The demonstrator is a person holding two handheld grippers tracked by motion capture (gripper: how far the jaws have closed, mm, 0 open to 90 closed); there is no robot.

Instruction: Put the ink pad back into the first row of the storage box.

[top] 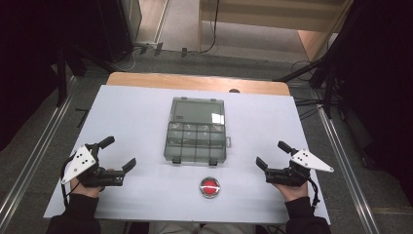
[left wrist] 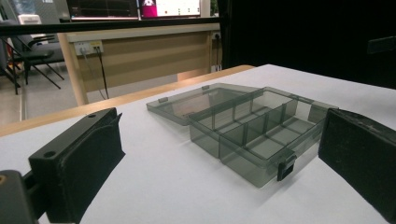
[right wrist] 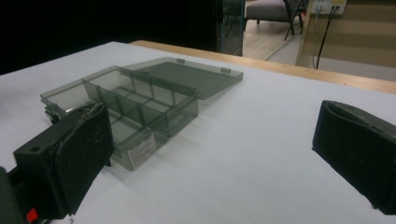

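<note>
The left gripper (top: 118, 152) sits low over the white table (top: 141, 107) at its near left, held in the person's left hand (top: 84, 185), whose dark sleeve comes in from the bottom edge. The forearm points forward and the gripper angles inward toward the middle of the table. Its jaws are spread wide with nothing between them; in the left gripper view they frame bare tabletop on either side.

The right gripper (top: 273, 155) mirrors it at the near right, gripped from below by the right hand (top: 291, 189), with its grey three-cornered plate tilted outward. Its jaws also stand fully apart and hold nothing, angled in toward the centre.

The smoky-grey transparent compartment box (top: 196, 141) lies in the middle of the table, between the two grippers and farther from the person, well apart from both. Its lid (top: 198, 110) is swung open and lies flat on the table behind the tray. The tray is divided into compartments by thin walls, and two dark latches hang at its near edge. A round red button (top: 210, 187) with a silver rim sits on the table just in front of the box, near the person's edge.
</note>
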